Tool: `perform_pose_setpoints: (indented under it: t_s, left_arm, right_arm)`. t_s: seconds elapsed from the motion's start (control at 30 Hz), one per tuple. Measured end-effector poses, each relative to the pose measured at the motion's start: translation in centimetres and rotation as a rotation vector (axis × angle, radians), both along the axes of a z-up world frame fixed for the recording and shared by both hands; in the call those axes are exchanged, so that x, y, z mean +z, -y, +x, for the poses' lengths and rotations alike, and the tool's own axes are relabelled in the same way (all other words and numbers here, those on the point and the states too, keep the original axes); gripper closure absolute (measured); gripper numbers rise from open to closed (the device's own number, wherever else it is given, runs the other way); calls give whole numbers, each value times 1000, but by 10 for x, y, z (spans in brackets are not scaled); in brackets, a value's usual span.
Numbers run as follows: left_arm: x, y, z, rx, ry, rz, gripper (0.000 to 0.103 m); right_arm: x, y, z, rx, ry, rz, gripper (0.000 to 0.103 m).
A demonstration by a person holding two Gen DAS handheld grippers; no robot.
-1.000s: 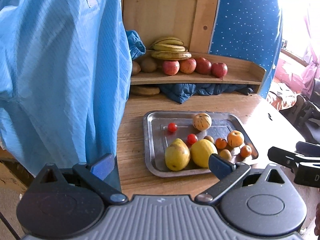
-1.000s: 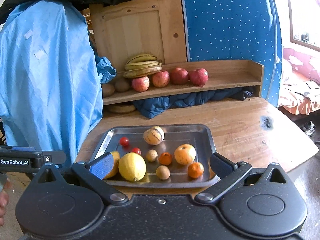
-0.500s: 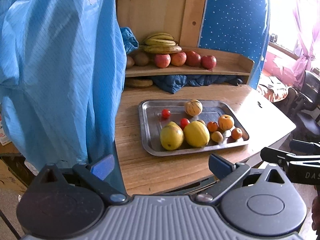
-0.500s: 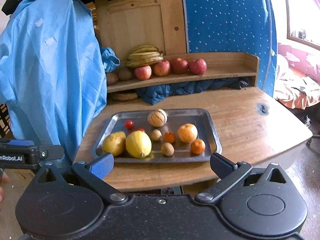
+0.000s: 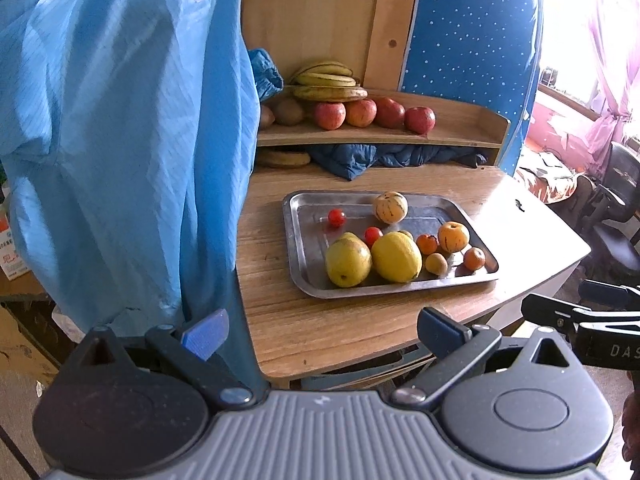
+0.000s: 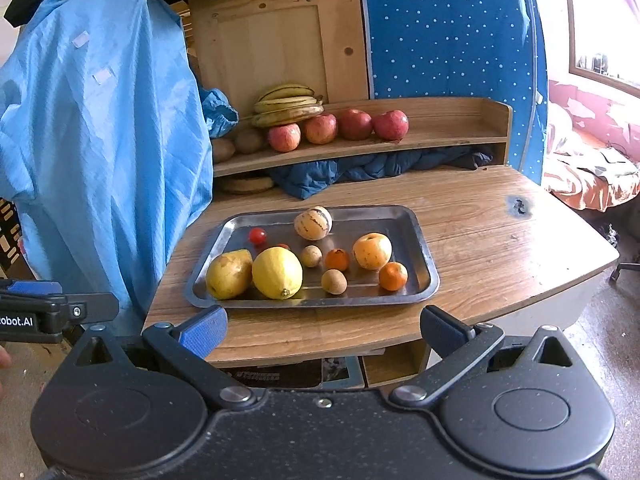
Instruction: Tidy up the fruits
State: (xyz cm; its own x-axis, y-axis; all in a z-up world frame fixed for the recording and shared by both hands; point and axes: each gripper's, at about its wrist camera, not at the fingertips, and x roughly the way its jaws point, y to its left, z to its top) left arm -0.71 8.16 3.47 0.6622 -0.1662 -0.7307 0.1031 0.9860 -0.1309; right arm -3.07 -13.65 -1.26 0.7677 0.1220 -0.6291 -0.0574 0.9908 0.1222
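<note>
Both grippers empty, jaws spread wide, held back off the near edge of the surface. Left gripper sits low in its own frame; right gripper likewise, lined up with the tray's front edge.

Fruit sits in two places:
- Steel tray, frame centre: pear and lemon touching at front left, striped melon at the back, two cherry tomatoes back left, an apple-like yellow fruit, two small orange citrus, two small tan round fruit.
- Shelf, upper centre: bananas stacked over a row of red apples, brownish fruit at its left end.

Can't tell the stage: the scene fits tray sorting pending or already finished. No target fruit is evident, so general handling only:
- Pear and lemon are wide, so keep the jaws fully spread and centre on the widest part.
- Pear and lemon touch; come in from the outer side, not the seam.
- Small round fruit will likely roll on steel; close slowly from above.
- Tomatoes are soft; use a light squeeze.
- Watch the blue cloth hanging at left of frame, close to the tray's left end.
</note>
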Motion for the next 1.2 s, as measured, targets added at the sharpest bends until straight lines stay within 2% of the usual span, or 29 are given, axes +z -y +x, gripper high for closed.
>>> perform_pose_setpoints:
  t_s: [1.2]
  left_arm:
    - [4, 0, -7, 0, 13, -18, 1]
  right_arm:
    - [5, -4, -11, -13, 9, -16, 1]
